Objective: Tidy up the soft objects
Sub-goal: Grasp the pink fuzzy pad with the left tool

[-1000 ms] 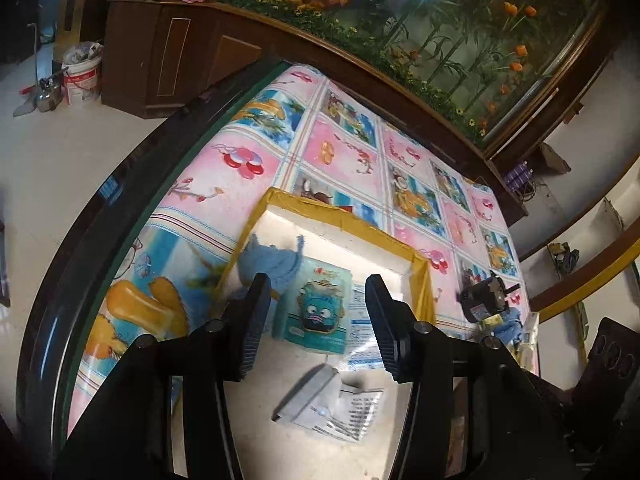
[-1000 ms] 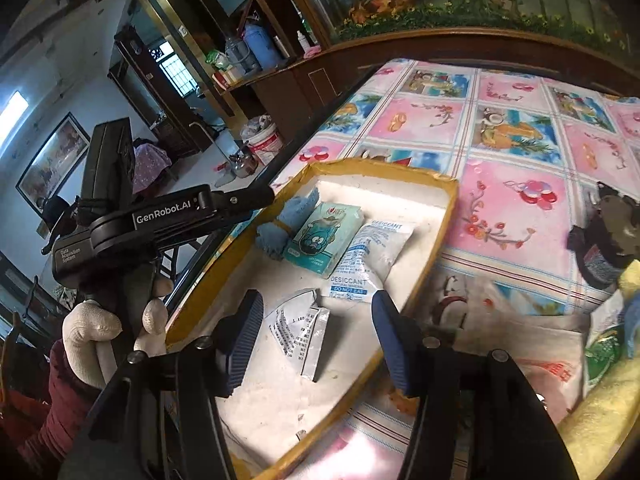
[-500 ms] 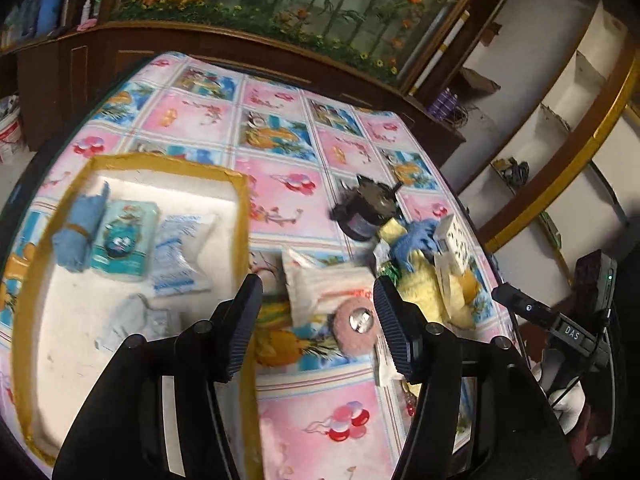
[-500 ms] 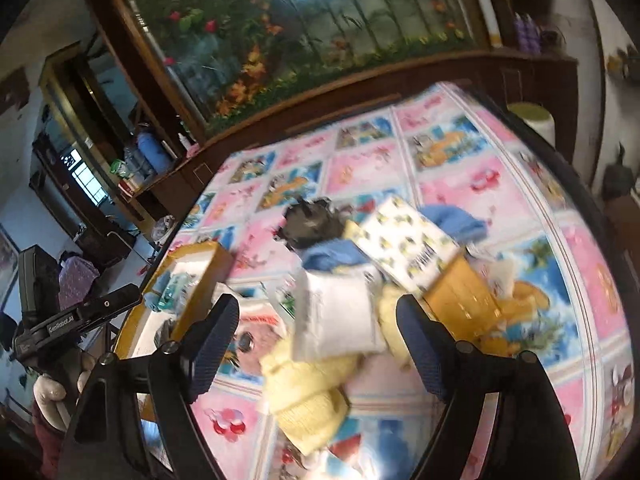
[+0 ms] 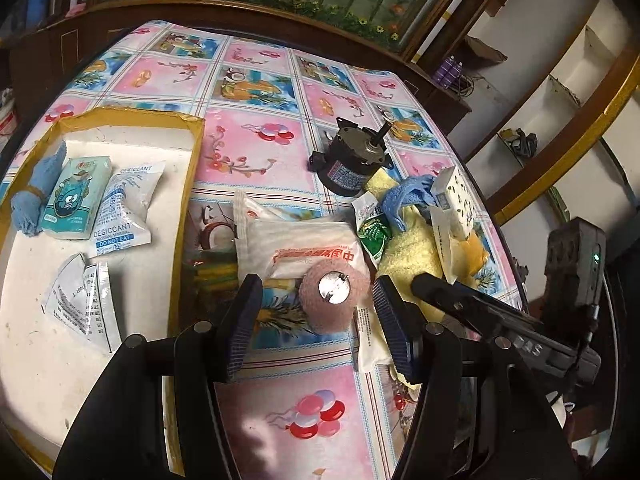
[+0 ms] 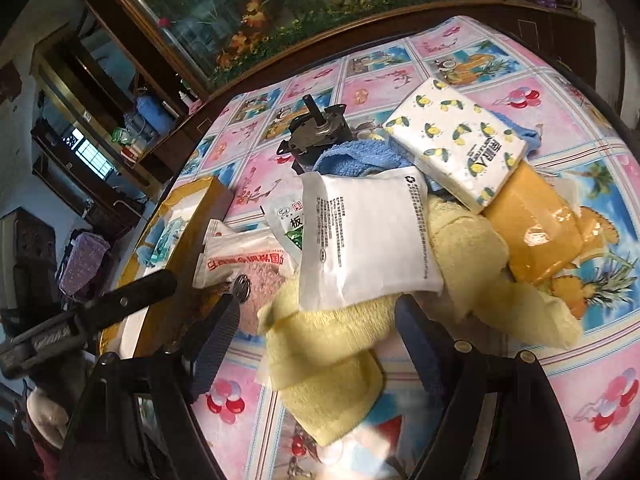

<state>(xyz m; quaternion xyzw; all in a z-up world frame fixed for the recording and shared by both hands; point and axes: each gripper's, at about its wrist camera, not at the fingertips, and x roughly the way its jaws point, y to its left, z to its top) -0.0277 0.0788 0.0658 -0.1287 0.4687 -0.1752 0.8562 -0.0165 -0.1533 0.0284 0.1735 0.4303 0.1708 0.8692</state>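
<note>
Left gripper: we are holding the left gripper [image 5: 316, 316] part open over the cartoon tablecloth [image 5: 256, 140], gripping nothing; a pink bandage roll [image 5: 334, 294] is lying between its fingers, untouched.
Right gripper: its jaws have just been closing; the right gripper [image 6: 316, 332] is standing open astride a yellow towel [image 6: 332, 344], pads not pressing it.
Pile: we are facing a white sachet [image 6: 360, 236] resting on the towel, a lemon-print tissue pack [image 6: 456, 148] and an orange packet [image 6: 532, 232] to the right, a blue cloth [image 6: 356, 158] behind.
In the way: a dark motor [image 5: 354, 160] is sitting at the far edge of the pile.
Tray: the yellow-rimmed tray [image 5: 188, 216], far left, is carrying a desiccant bag [image 5: 124, 208] and a teal pack [image 5: 76, 196].
</note>
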